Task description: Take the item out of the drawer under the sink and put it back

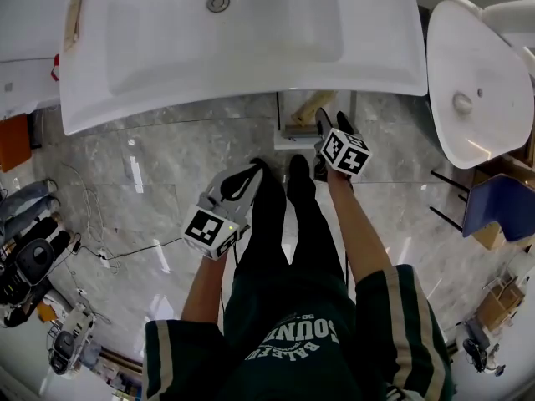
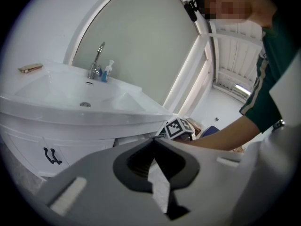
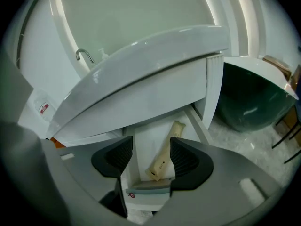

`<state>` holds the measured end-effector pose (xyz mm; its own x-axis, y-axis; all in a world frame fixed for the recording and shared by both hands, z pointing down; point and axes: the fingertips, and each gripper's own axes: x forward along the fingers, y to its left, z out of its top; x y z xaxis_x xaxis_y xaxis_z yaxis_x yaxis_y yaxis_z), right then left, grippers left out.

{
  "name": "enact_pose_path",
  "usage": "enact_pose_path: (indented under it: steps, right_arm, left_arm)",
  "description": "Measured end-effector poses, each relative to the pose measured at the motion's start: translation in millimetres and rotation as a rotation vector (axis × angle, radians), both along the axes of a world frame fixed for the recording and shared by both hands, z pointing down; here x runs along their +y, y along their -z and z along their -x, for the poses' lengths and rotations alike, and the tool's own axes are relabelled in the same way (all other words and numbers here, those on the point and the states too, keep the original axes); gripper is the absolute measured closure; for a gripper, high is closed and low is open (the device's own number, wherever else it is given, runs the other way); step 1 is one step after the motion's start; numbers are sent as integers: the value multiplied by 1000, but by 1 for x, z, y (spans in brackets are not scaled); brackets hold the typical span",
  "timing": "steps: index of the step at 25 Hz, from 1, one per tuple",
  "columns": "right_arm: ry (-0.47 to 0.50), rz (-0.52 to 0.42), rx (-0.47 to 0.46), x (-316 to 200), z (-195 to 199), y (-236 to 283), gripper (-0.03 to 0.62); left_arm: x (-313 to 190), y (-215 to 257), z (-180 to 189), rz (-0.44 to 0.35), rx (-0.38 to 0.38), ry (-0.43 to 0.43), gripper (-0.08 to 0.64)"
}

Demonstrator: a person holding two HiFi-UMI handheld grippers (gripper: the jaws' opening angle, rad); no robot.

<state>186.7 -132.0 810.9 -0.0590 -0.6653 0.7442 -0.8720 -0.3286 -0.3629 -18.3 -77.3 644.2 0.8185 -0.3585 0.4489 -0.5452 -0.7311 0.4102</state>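
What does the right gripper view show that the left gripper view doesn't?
Only the right gripper view looks into the open drawer under the sink, where a beige packet lies. Only the left gripper view shows the sink's drain, a black handle on the cabinet front and the person's forearm. Both show the white sink and its faucet.

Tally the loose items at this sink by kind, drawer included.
Tan packets: 2, one in the open drawer, one on the sink rim.
Pump bottles: 1, beside the faucet.
Total: 3.
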Motion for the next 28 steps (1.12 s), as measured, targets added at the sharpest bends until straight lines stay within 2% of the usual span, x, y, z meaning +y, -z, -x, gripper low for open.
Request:
enact_pose_path:
  steps: [6,11,14,24,28]
  right_arm:
    - [-97,62,-22,-18,-13,-44,367]
    - [-189,81,-22,-32,-21,-68,368]
    - [-239,99,-22,-35,-25,-83,368]
    - [-325,185,-39,-35,-31,-125,368]
    - [-329,198,-21,-39,-32,-130,368]
  left_arm:
    - [-1,-18,9,23,-14,-14,511]
    - [-2,-28,11,75,-33,-29,511]
    - [-3,-37,16,60,-36,-36,511]
    - [-8,-46,34,79,-57,-36,511]
    - [-9,-50,36,103,-64,-31,511]
